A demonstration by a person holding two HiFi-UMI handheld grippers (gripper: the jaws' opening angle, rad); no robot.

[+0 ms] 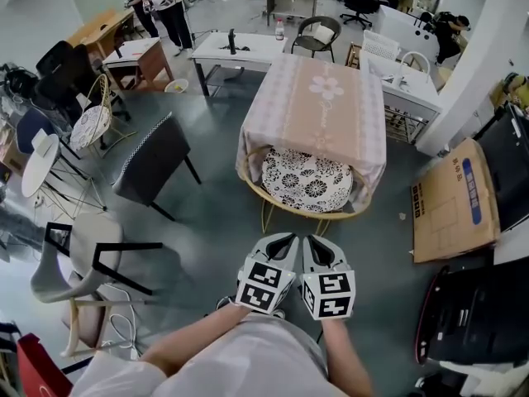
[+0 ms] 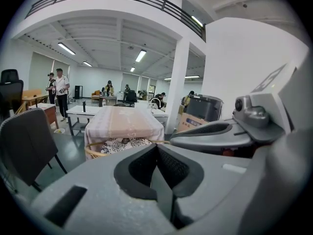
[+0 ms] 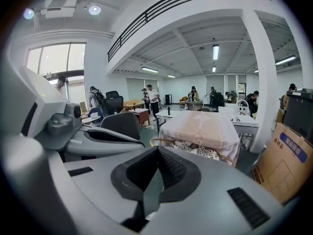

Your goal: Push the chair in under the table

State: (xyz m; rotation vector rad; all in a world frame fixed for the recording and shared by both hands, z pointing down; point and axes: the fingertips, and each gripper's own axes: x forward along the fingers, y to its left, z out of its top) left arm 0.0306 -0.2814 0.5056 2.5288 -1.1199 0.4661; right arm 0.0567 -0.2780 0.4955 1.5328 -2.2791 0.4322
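Observation:
A table (image 1: 318, 110) under a pale pink cloth stands in the middle of the head view. A round rattan chair (image 1: 281, 207) with a black-and-white flowered cushion (image 1: 307, 180) sits partly under its near edge. My left gripper (image 1: 286, 240) and right gripper (image 1: 317, 243) are side by side just short of the chair's rim, apart from it. Both are shut with nothing between the jaws. In the left gripper view the left gripper (image 2: 156, 147) points at the chair (image 2: 120, 145) and table (image 2: 122, 122). The right gripper (image 3: 157, 151) faces the same chair (image 3: 195, 150).
A dark grey chair (image 1: 153, 162) and a white chair (image 1: 83, 255) stand on the floor at left. A cardboard box (image 1: 455, 201) and a black bin (image 1: 479, 313) are at right, beside a white pillar (image 1: 488, 56). Desks (image 1: 235, 48) and people (image 1: 165, 7) are behind the table.

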